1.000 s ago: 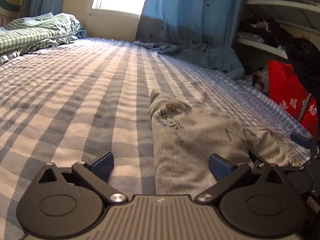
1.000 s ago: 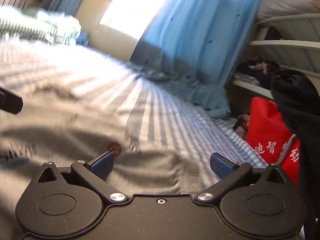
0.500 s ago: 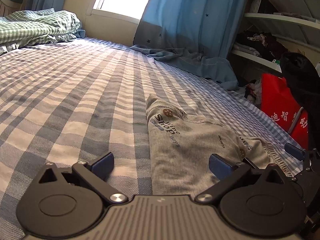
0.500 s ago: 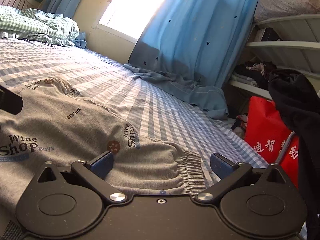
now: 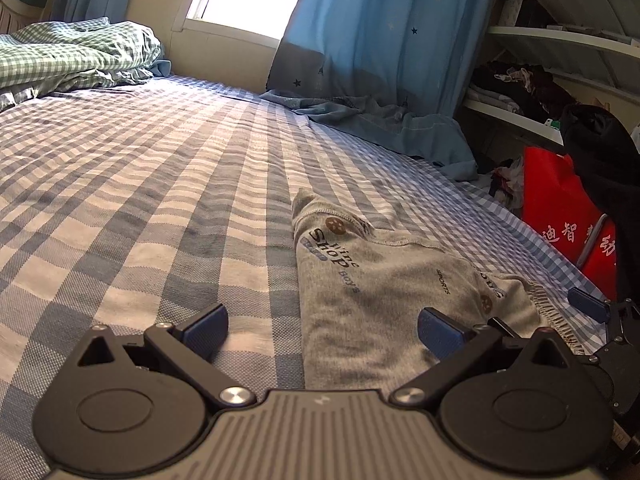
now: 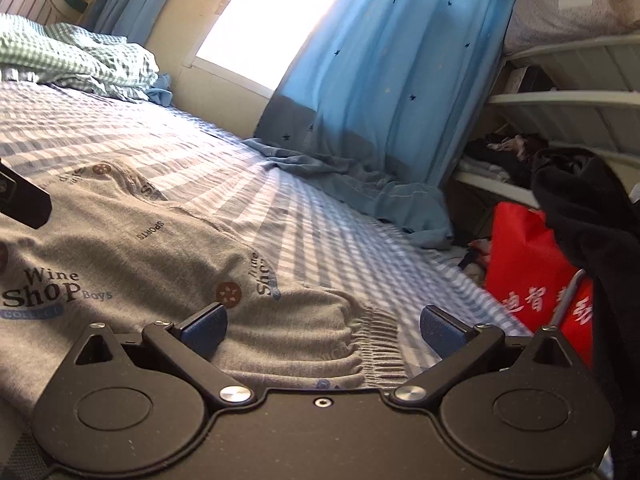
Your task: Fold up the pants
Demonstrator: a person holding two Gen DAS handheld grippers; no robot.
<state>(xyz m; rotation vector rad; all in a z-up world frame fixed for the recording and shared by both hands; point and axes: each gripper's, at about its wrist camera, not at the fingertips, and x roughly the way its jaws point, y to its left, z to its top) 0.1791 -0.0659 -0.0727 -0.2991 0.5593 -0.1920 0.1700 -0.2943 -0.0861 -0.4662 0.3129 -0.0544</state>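
Grey pants (image 5: 380, 296) lie flat on the checked bed (image 5: 160, 200), ready for folding. Both the left gripper (image 5: 322, 326) and right gripper (image 6: 322, 324) hover wide apart, holding nothing.

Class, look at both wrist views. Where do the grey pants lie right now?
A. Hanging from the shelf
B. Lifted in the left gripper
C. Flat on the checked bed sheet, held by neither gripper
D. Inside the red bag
C: the grey pants lie spread on the checked bed sheet, and both the left gripper and right gripper stand open around nothing.
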